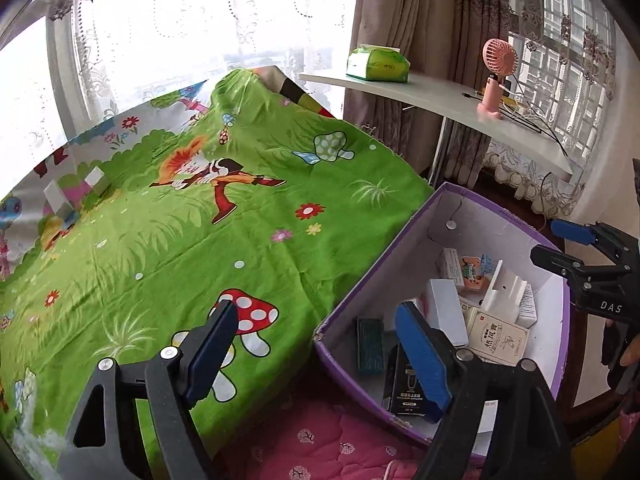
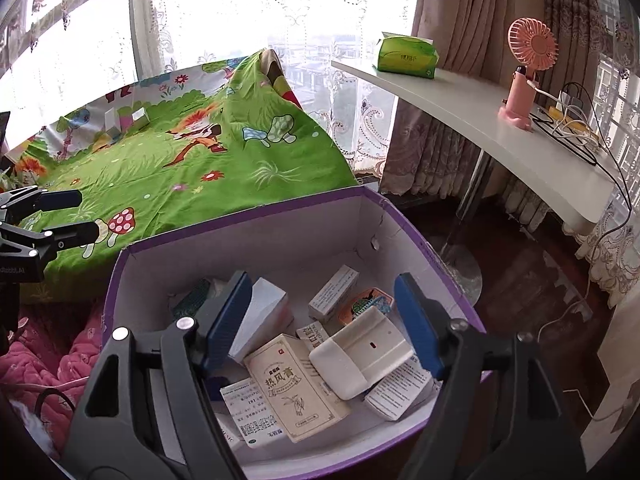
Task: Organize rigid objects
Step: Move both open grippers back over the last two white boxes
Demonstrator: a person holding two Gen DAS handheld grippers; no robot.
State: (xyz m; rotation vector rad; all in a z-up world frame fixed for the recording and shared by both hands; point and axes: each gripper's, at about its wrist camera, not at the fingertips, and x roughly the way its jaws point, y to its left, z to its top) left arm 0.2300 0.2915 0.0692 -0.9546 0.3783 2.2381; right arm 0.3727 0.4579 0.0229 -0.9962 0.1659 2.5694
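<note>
A purple-rimmed cardboard box (image 2: 248,216) stands at the near edge of the bed and holds several small cartons, among them a beige medicine carton (image 2: 296,388) and a white plastic holder (image 2: 360,356). My right gripper (image 2: 320,320) is open and empty, hovering over the box above these items. My left gripper (image 1: 316,356) is open and empty, straddling the box's left wall (image 1: 360,300) over the green sheet. A few small boxes (image 1: 76,192) lie at the sheet's far left; they also show in the right wrist view (image 2: 124,120).
A green cartoon bedsheet (image 1: 200,220) covers the bed, with a pink quilt (image 1: 320,440) at its near edge. A white desk (image 2: 480,120) on the right carries a pink fan (image 2: 528,72), a green tissue pack (image 2: 408,56) and cables. Curtained windows stand behind.
</note>
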